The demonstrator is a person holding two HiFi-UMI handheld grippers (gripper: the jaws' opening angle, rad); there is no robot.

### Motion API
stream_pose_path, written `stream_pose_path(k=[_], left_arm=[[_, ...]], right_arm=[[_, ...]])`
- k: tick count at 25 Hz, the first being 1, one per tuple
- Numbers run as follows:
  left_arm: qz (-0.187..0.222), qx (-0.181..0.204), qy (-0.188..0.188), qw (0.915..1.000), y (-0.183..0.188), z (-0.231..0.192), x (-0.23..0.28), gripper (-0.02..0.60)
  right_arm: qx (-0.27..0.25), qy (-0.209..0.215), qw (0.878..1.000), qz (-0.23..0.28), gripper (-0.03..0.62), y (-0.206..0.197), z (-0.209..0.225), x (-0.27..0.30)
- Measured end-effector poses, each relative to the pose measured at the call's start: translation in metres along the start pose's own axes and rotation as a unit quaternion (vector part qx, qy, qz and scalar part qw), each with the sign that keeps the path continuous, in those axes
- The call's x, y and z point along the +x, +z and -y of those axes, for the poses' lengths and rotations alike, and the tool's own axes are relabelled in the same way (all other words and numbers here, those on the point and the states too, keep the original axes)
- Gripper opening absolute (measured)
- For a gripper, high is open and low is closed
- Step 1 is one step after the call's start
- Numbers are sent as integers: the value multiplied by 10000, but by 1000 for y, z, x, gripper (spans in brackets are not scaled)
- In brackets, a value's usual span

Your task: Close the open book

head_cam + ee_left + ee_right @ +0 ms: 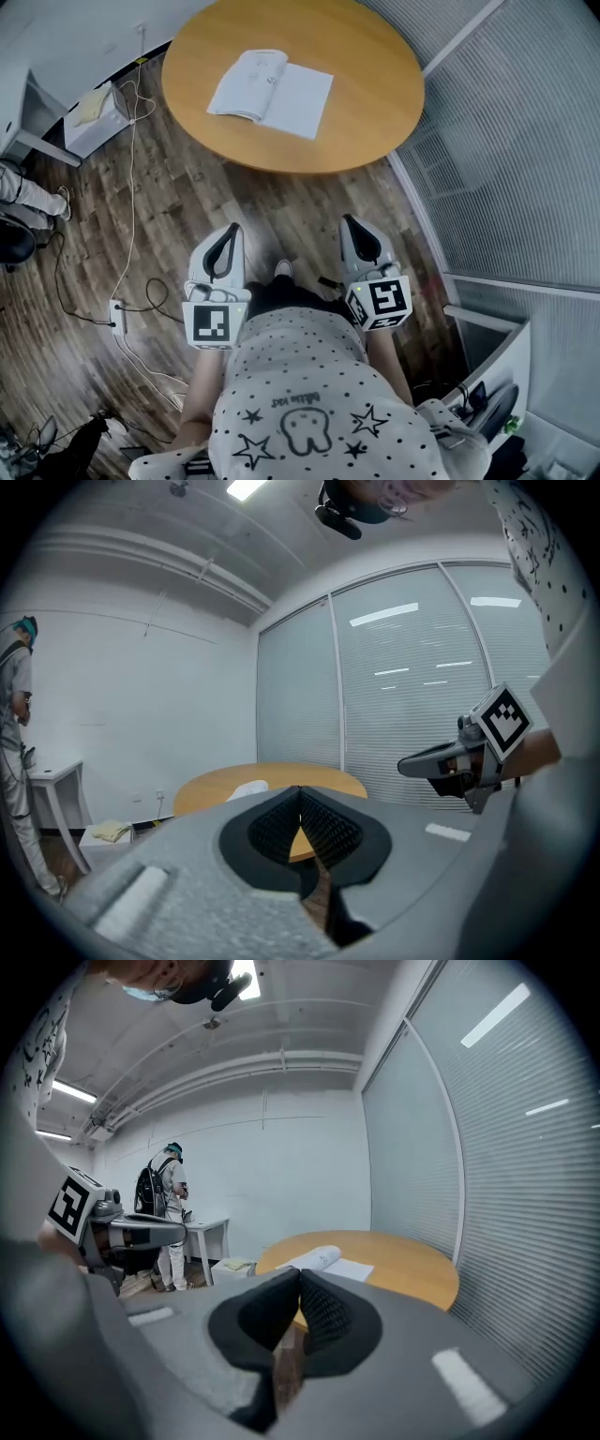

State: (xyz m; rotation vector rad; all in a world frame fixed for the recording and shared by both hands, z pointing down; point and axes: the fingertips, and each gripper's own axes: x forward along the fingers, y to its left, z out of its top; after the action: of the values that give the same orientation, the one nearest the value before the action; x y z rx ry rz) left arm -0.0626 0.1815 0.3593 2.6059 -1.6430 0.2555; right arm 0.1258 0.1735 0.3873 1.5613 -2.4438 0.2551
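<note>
**Spotter:** Where's the book from where you stand?

**Me:** The open book (272, 92) lies flat, pages up, on the round wooden surface (380, 103). It is well ahead of me, across a stretch of floor (281, 202). Neither claw is anywhere near it.

**Spotter:** And the claws?

**Me:** Both are held low in front of me and point roughly level. The left claw (230, 232) is pressed fully together with nothing in it, and its own view shows the pads meeting with only the surface's edge beyond them. The right claw (350, 223) is the same, closed tight and empty.

**Spotter:** So what's the step?

**Me:** The approach, I'd say. I want to arrive square to the near edge of the surface so the spine runs away from me, not across. Then I think one claw should steady one half while the other gets under the outer edge of the opposite half.

**Spotter:** Which half do you lift?

**Me:** The left half looks fuller and bulges up a little, while the right lies thin and flat. I'd judge the right easier to swing over, though a closed tip may skid on a flat page. So I'd come in low at the page's edge and part that claw only slightly — a careless push could shove the whole book across the wood.
</note>
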Motion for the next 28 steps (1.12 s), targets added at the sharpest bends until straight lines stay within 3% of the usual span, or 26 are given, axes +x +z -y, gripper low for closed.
stream_pose_path(k=[12, 21, 28], left_arm=[[136, 208, -578, 9980, 16, 31, 35, 11], [527, -38, -471, 9975, 32, -2, 57, 11], [422, -137, -677, 9967, 35, -48, 117, 11]], right_arm=[[138, -305, 9994, -14, 5, -2, 37, -4], [225, -529, 9982, -184, 5, -6, 44, 18], [313, -707, 9964, -351, 5, 7, 55, 70]])
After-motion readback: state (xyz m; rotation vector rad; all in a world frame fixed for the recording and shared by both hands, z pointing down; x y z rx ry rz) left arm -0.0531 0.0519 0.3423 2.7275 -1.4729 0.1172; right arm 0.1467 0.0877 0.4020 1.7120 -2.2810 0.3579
